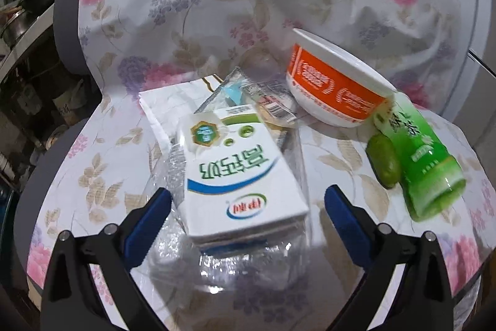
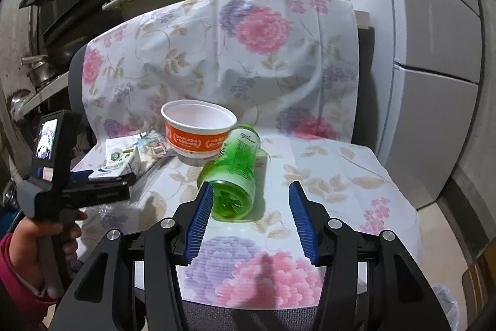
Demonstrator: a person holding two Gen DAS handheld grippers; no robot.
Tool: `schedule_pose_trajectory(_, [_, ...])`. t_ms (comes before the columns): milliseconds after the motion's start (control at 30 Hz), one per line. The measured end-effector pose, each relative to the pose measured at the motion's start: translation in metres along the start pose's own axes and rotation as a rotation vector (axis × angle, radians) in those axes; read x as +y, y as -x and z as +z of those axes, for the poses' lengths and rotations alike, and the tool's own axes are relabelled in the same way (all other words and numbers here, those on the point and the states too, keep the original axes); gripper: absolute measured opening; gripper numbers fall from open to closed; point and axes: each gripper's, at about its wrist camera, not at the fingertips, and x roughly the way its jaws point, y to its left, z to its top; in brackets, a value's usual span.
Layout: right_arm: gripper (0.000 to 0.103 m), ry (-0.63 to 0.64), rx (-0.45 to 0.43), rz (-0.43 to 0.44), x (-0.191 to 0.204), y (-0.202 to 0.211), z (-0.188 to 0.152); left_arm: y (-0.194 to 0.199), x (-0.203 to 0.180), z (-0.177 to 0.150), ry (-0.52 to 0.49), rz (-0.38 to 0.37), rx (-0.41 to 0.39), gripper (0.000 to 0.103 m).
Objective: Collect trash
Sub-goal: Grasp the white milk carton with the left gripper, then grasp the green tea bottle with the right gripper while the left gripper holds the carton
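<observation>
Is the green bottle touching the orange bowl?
Touching. The right wrist view shows the green bottle lying on its side, its far end resting against the orange bowl.

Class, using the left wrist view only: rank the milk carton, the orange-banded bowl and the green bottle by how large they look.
1. milk carton, largest, though it lies nearest the camera, which inflates it.
2. and 3. orange-banded bowl and green bottle look about alike; unranked.
</observation>
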Motion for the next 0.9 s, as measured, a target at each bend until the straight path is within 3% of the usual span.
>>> schedule_pose_trajectory(33, [0.052,0.0,0.001,-0.001,0.0,0.001,0.0,0.0,0.003,0.0,0.008,0.006,-0.001,0.077])
schedule_pose_trajectory(67, [0.052,0.001,0.0,-0.002,0.0,0.002,-0.002,0.002,0.007,-0.001,0.024,-0.014,-0.007,0.076])
schedule_pose_trajectory(300, [0.052,0.046,0.027,0.03,0.018,-0.007,-0.002,0.064,0.046,-0.016,0.089,-0.066,-0.148,0.073])
schedule_pose_trajectory(433, [0.052,0.059,0.059,0.032,0.028,-0.022,0.002,0.085,0.061,-0.03,0.093,-0.093,-0.184,0.073])
schedule_pose_trajectory(767, [0.053,0.086,0.135,-0.019,0.035,-0.101,0.045,0.079,0.08,-0.026,0.113,-0.111,-0.192,0.073])
schedule_pose_trajectory(800, [0.056,0.077,0.149,-0.026,0.034,-0.112,0.047,0.076,0.081,-0.024,0.118,-0.108,-0.189,0.073])
schedule_pose_trajectory(833, [0.065,0.07,0.161,-0.036,0.033,-0.124,0.049,0.073,0.082,-0.023,0.123,-0.108,-0.185,0.073])
schedule_pose_trajectory(900, [0.068,0.057,0.182,-0.046,0.031,-0.141,0.051,0.068,0.083,-0.022,0.126,-0.11,-0.178,0.073])
